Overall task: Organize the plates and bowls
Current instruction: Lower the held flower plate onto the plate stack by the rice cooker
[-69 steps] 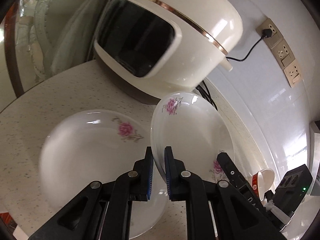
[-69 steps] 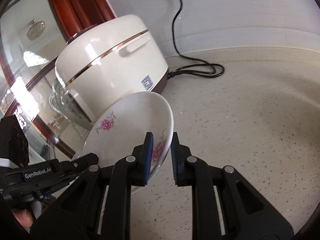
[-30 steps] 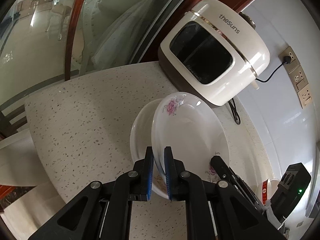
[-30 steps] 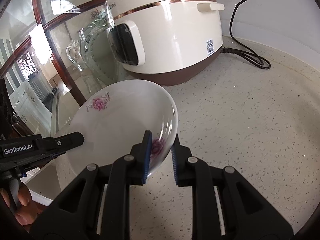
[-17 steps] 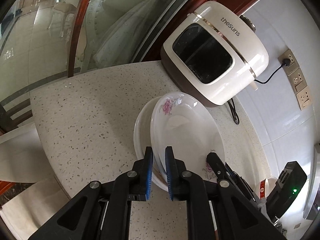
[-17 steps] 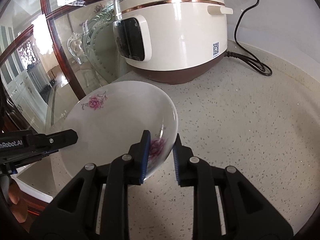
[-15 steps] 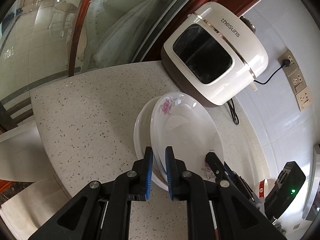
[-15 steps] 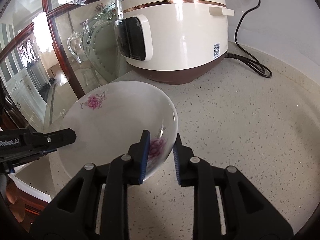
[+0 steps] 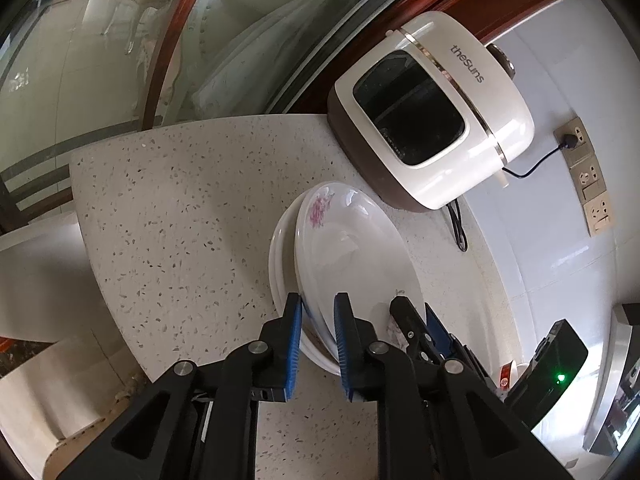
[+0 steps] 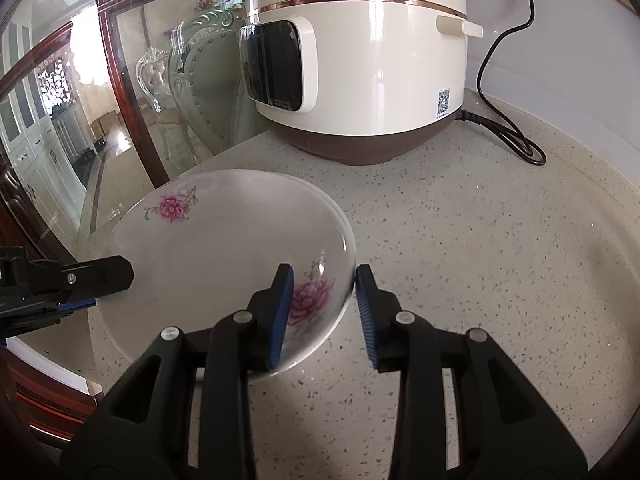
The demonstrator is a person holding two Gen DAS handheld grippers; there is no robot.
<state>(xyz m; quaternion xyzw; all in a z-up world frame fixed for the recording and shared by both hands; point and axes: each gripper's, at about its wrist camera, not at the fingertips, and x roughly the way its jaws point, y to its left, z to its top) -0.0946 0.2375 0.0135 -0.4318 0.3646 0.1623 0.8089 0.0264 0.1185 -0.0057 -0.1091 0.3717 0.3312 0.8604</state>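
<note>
A white plate with pink flowers (image 9: pixel 352 256) lies on top of a second white plate (image 9: pixel 280 264) on the speckled counter. It also shows in the right wrist view (image 10: pixel 216 252). My left gripper (image 9: pixel 318 340) is open, its blue pads either side of the plates' near rim. My right gripper (image 10: pixel 322 312) is open too, its pads apart around the opposite rim by the pink flower. The right gripper's fingers (image 9: pixel 412 320) show in the left wrist view, and the left gripper's finger (image 10: pixel 96 274) in the right wrist view.
A cream rice cooker (image 9: pixel 432 128) stands behind the plates, its black cord (image 10: pixel 508 120) trailing to a wall socket (image 9: pixel 576 144). Glass panels in a red wood frame (image 10: pixel 132 96) border the counter. The counter edge (image 9: pixel 104 256) drops off to the left.
Both grippers have opened: their pads were pinched on the top plate's rim and now stand apart. The top plate has settled onto the lower plate.
</note>
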